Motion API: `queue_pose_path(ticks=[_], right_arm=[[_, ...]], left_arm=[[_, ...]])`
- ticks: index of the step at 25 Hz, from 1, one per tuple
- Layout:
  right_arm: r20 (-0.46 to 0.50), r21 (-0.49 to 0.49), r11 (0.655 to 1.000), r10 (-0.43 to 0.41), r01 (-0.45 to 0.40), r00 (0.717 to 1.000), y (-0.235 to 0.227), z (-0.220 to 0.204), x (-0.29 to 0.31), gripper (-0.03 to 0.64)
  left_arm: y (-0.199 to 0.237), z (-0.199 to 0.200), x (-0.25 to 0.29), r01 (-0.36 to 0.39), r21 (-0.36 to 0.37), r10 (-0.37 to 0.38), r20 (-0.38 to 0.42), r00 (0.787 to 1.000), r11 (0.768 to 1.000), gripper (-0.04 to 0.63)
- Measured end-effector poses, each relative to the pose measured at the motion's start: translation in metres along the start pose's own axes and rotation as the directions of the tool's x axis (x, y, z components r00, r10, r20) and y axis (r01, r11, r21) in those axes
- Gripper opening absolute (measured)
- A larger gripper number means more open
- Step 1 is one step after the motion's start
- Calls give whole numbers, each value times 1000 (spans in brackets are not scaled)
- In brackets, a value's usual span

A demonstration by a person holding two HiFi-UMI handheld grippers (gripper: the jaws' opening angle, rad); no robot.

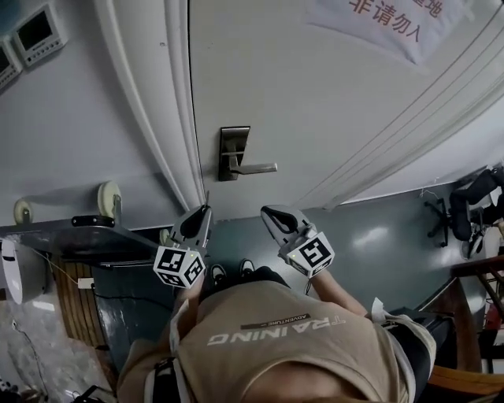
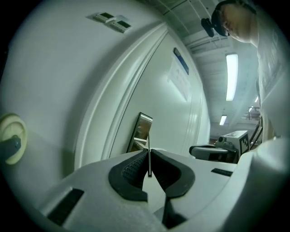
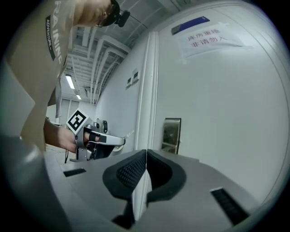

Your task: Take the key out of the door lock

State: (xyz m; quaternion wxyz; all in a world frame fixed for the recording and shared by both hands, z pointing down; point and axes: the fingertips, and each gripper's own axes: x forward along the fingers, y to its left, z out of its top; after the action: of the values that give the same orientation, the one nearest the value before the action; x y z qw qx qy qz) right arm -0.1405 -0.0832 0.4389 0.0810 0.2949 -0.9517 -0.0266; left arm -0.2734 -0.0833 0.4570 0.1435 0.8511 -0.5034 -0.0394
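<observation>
A metal lock plate with a lever handle [image 1: 234, 153] is on the white door [image 1: 331, 102], and no key shows in it. My left gripper [image 1: 206, 208] hangs below and left of the plate, away from the door. It is shut on a thin metal key [image 2: 149, 158], whose blade pokes out past the pads towards the lock plate [image 2: 140, 132]. The key [image 1: 207, 197] shows as a thin sliver in the head view. My right gripper [image 1: 269, 211] is beside the left one, shut with nothing between its pads [image 3: 136, 170]. In the right gripper view the lock plate [image 3: 171, 135] lies ahead.
A paper sign [image 1: 394, 20] with red print hangs high on the door. The white door frame [image 1: 169, 102] runs left of the lock. Wall panels [image 1: 35, 31] sit at top left, with a grey shelf [image 1: 71, 230] below them. Chairs [image 1: 472, 206] stand at right.
</observation>
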Motion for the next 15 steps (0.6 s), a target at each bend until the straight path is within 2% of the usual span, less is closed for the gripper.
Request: queue_pose_path(ticks=[5, 8, 11, 15], right_arm=[[63, -54, 998, 12, -8, 998, -18, 42, -11, 15], [127, -72, 997, 3, 6, 992, -30, 63, -16, 15], [170, -58, 998, 5, 4, 985, -34, 68, -15, 15], [187, -42, 999, 33, -26, 982, -37, 65, -6, 14]], left_arm=[[-11, 34, 11, -44, 60, 42, 31, 999, 997, 25], [-25, 59, 14, -56, 132, 48, 58, 997, 990, 25], [-30, 75, 13, -92, 204, 77, 80, 994, 975, 25], [-34, 91, 11, -122, 240, 96, 117, 988, 963, 25]])
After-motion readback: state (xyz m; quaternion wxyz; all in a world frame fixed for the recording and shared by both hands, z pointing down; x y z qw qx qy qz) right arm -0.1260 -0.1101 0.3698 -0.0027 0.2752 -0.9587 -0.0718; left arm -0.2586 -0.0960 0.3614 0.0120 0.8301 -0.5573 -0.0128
